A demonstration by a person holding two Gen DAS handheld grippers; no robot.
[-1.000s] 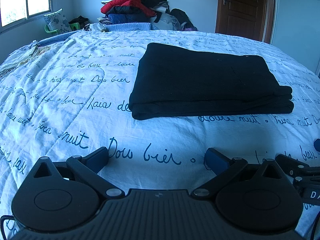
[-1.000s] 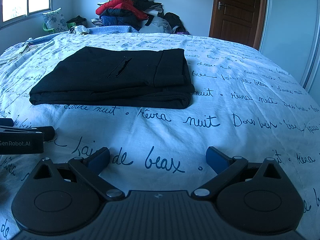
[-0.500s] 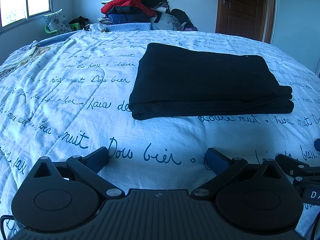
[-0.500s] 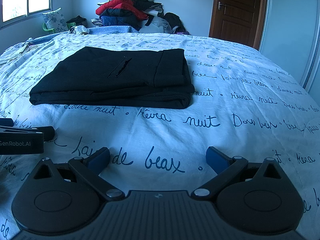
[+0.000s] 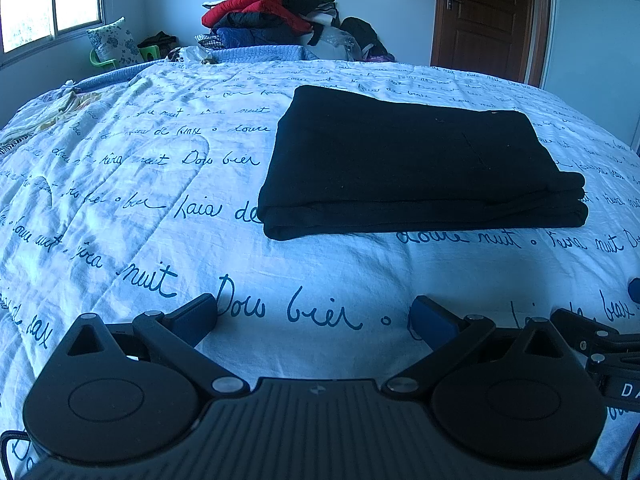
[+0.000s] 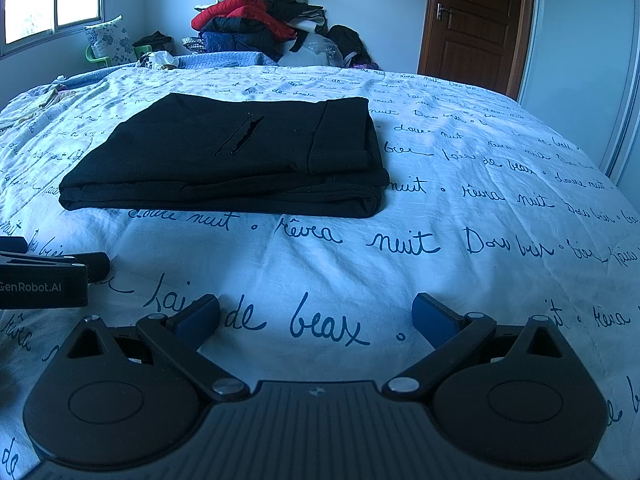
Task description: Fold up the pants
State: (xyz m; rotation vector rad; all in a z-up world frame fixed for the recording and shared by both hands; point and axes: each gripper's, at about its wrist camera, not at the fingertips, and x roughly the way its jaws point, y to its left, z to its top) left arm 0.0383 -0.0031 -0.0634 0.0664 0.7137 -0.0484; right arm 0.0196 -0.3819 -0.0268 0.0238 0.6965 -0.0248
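Note:
The black pants [image 5: 416,160] lie folded into a flat rectangle on the white bedspread with blue writing [image 5: 132,184]. They also show in the right wrist view [image 6: 224,160], with a pocket slit on top. My left gripper [image 5: 314,316] is open and empty, low over the bedspread in front of the pants. My right gripper [image 6: 316,316] is open and empty, also in front of the pants and apart from them. The left gripper shows at the left edge of the right wrist view [image 6: 44,276], and part of the right gripper at the right edge of the left wrist view [image 5: 608,344].
A pile of clothes [image 5: 276,16] with a red jacket stands against the far wall. A brown door [image 5: 484,16] is at the back right. A patterned pillow [image 5: 114,44] and a green chair [image 5: 100,62] sit under the window at the back left.

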